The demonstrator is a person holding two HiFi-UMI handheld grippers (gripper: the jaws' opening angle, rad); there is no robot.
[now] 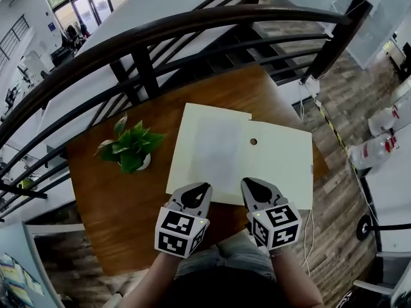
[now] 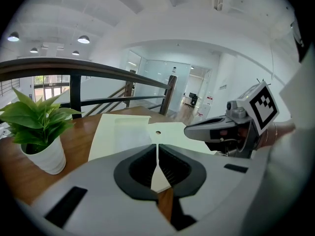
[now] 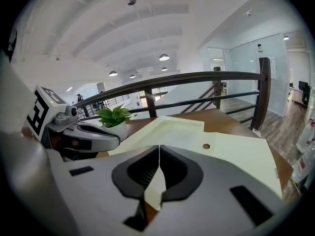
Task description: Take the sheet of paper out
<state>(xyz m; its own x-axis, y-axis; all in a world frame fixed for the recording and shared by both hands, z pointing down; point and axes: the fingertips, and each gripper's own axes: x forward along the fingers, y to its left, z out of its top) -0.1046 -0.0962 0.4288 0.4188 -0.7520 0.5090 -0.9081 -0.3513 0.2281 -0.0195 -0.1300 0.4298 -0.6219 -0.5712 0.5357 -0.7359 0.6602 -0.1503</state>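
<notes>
Dark curved railing (image 1: 192, 27) ran behind a brown wooden bench (image 1: 115, 204) on an upper floor, with stairs and a bright office hall beyond. At the centre of the head view, a cream envelope (image 1: 282, 165) lay flat on the bench, made of two panels side by side. The left panel reached a little higher in the frame than the right one. A small round brown fastener (image 1: 253, 141) sat near their join. On the left panel was a paler, faintly raised rectangle, which looked like the sheet of paper (image 1: 215, 149) still inside the envelope. It was smooth and uncreased, with no print that could be made out.

A potted plant (image 1: 130, 149) in a white pot stood left of the envelope, just apart from it.

At the lower middle, the left hand-held gripper (image 1: 203, 187) and the right hand-held gripper (image 1: 248, 183) pointed side by side at the envelope's near edge. Each had its jaws closed together with nothing between them. Whether the tips touched the envelope could not be told.
</notes>
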